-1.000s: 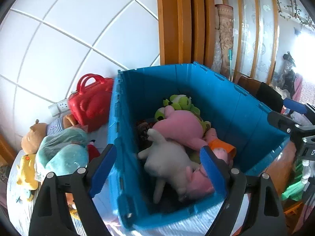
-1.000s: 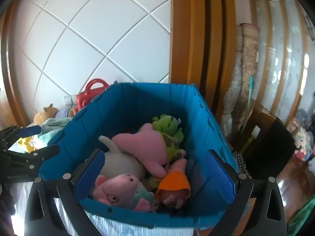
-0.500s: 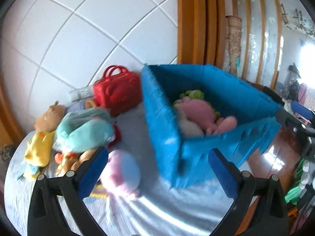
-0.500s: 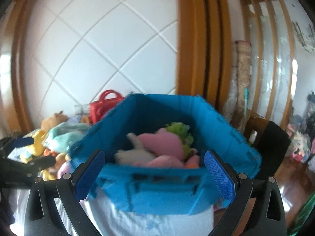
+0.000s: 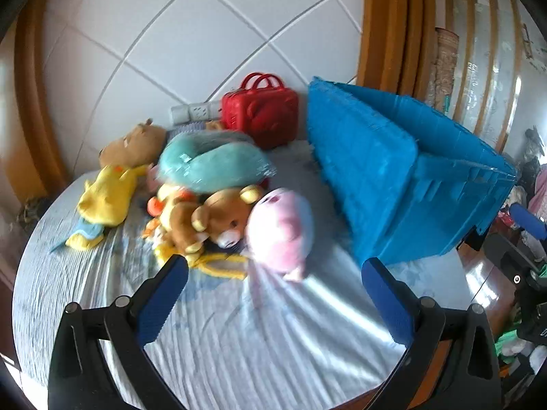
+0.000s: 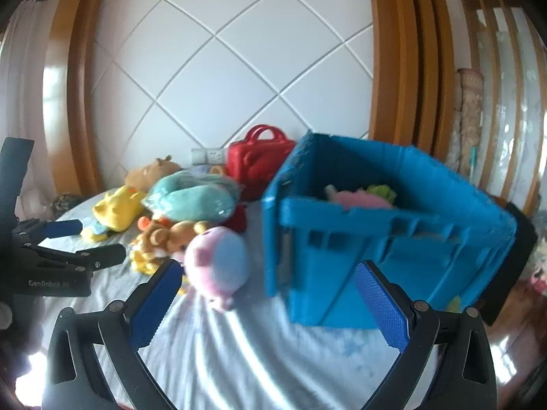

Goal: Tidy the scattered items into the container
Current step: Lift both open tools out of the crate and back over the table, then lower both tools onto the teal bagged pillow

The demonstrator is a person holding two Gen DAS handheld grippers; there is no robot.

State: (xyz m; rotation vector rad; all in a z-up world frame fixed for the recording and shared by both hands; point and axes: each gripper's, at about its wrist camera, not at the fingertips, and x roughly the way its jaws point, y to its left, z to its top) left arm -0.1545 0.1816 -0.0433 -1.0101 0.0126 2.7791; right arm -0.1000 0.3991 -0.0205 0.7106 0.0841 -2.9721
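Both grippers, left gripper [image 5: 273, 290] and right gripper [image 6: 270, 290], gape wide and empty; the pink plush [image 5: 280, 229] lies centre-frame just beyond the left, blue crate [image 5: 403, 177] at right.

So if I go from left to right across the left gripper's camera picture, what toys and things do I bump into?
Yellow plush → brown teddy bear → pink plush → blue crate. The teal pillow and the red bag sit further back, above the middle toys, so they are left out of the order.

Plush toys [image 5: 212, 205] lie heaped beside the blue crate [image 5: 393, 177].
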